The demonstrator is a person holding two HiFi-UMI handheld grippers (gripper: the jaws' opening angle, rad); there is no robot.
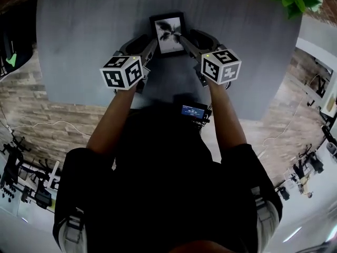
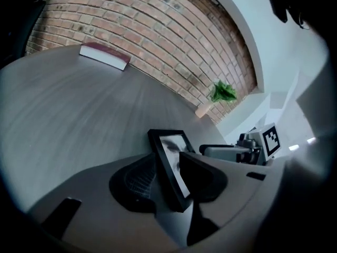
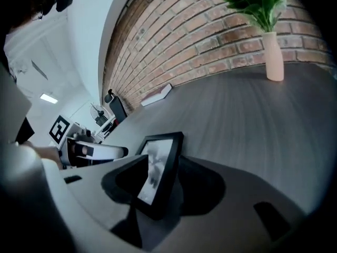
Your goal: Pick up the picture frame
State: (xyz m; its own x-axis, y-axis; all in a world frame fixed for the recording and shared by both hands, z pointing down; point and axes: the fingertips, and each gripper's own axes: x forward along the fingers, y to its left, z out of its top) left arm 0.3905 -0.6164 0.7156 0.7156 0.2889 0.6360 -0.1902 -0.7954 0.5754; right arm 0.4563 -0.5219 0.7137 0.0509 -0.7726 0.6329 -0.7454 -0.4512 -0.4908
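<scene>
The left gripper (image 1: pixel 149 42) and right gripper (image 1: pixel 188 40), each part-open astride a side of the picture frame (image 1: pixel 168 33) toward the counter's (image 1: pixel 79 36) near edge and gripping nothing yet, seemingly needed to close evenly before lifting.

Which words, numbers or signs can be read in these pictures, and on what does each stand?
No word or number is readable.
Small screen on the person's chest: blue lines, too small to read.
Left marker cube, right marker cube: square patterns, no letters.
Book: cover blurred.
Picture frame: no words.
</scene>
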